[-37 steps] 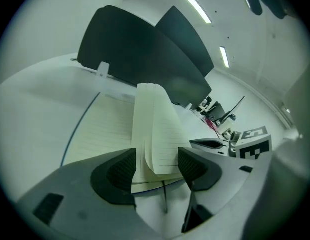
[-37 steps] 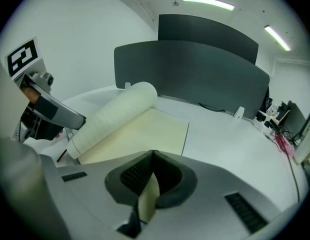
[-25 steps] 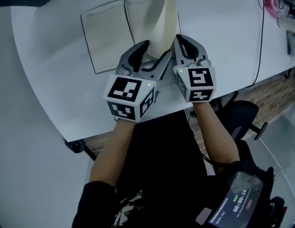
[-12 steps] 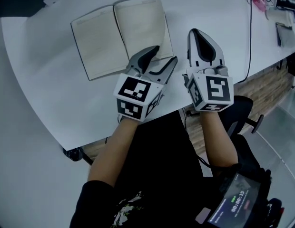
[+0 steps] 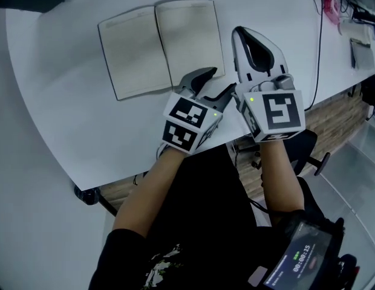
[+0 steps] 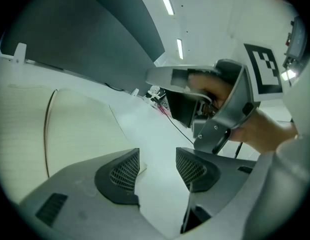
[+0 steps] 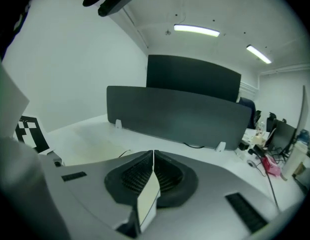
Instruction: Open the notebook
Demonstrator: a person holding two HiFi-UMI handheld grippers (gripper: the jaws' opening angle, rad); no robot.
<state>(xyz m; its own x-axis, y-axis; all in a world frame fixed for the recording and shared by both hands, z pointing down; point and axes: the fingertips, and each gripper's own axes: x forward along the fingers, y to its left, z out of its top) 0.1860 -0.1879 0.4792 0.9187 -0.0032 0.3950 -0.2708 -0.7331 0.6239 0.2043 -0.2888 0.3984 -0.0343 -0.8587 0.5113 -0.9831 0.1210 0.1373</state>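
At the table (image 5: pixel 66 113) front edge: two tools, notebook (image 5: pixel 160 47) open beyond

Nearest, the left tool (image 5: pixel 224 79) is held with jaws wide, just closed a little, only bare table between them. Beside it, the right tool (image 5: pixel 243 36) is kept pressed shut. Beyond, the notebook is laid flat, bare table bordering every edge.

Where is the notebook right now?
In the head view, the notebook lies open on the white table, upper centre-left, just beyond the left gripper.
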